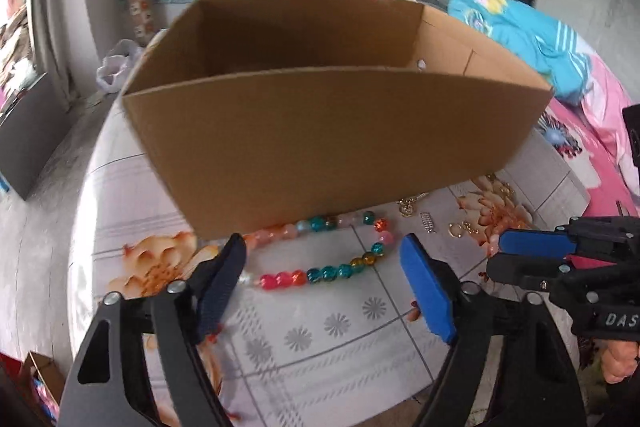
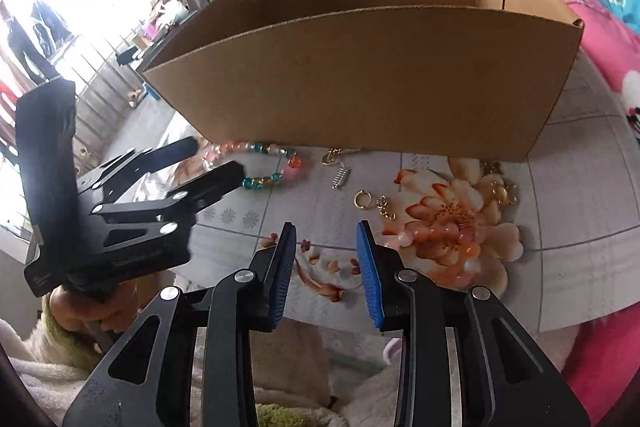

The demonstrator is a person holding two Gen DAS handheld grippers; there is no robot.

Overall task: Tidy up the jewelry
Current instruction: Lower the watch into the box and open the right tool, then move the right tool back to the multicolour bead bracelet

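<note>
Left wrist view: the cardboard box (image 1: 320, 131) hides its own floor and the bead necklace's (image 1: 328, 259) far end; left gripper (image 1: 324, 247) spread wide, right gripper (image 2: 326, 231) parted, both empty.

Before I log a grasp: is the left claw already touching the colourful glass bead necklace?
Apart. In the left wrist view the left claw stands open above the colourful glass bead necklace; bare tablecloth shows between both pads and the beads.

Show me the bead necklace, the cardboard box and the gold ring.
bead necklace (image 1: 328, 271), left wrist view, on a teal bead.
cardboard box (image 1: 320, 131), left wrist view, on its near wall.
gold ring (image 2: 362, 199), right wrist view, on its band.
</note>
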